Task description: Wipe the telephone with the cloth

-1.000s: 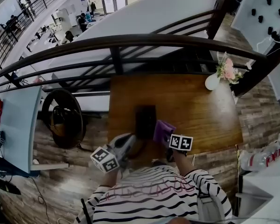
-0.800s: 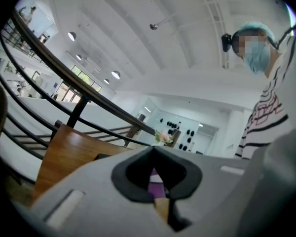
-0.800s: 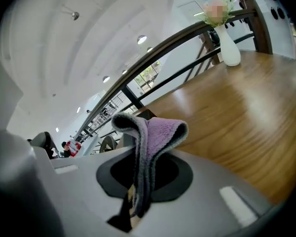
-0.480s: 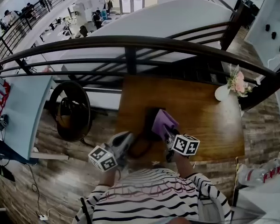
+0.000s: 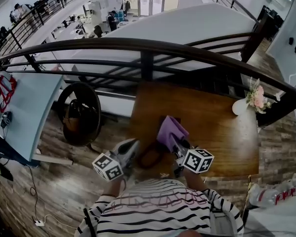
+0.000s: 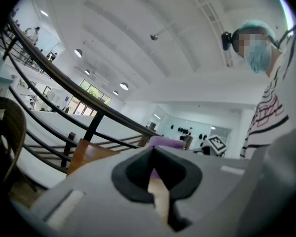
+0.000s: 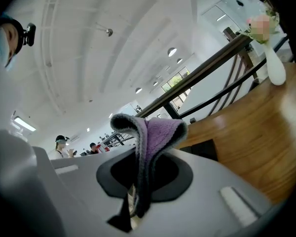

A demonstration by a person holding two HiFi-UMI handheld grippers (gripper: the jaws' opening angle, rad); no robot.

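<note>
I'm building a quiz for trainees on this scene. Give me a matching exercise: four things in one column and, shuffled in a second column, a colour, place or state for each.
Things:
1. cloth
2. vase
3. left gripper
4. telephone

Descriptions:
a. white, at the far right corner of the table
b. purple, clamped in the right gripper
c. holds nothing
d. dark, lying flat on the table

Pairs: 1-b, 2-a, 3-c, 4-d
</note>
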